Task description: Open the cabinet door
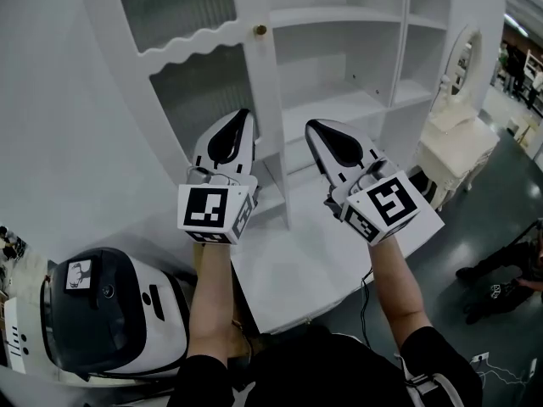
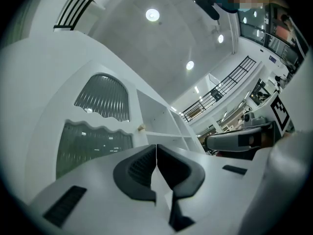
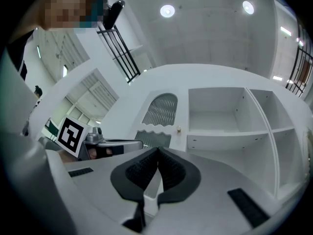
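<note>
While the cabinet door looks closed, the step in hand reads as the approach to its small brass knob. To do it well, one gripper should part its jaws before arriving, close squarely on the knob, then pull along the door's swing. The left gripper and right gripper both have jaws pressed together on nothing. Both hover below the knob, well apart from it: the left almost under it, the right towards the open shelves beside the knob.
</note>
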Available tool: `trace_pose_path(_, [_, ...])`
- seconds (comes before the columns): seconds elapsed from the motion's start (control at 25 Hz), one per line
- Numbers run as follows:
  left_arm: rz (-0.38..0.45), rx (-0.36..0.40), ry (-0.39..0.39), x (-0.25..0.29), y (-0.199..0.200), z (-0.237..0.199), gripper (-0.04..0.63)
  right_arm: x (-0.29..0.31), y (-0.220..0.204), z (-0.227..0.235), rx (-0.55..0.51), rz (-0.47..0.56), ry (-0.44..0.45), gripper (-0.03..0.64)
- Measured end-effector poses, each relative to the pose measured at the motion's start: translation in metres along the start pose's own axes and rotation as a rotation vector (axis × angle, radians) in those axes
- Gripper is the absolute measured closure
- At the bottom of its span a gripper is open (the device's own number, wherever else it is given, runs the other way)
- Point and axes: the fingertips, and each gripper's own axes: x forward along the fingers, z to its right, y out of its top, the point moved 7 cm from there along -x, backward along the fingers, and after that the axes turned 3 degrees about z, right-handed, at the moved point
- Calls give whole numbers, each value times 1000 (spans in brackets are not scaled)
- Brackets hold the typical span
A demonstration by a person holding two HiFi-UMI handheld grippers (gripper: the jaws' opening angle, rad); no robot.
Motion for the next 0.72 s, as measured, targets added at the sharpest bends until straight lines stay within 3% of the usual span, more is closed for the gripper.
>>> trace_pose_path(0.72, [51, 156, 55, 86, 30, -19, 569, 20, 7, 39, -3, 21, 47, 600])
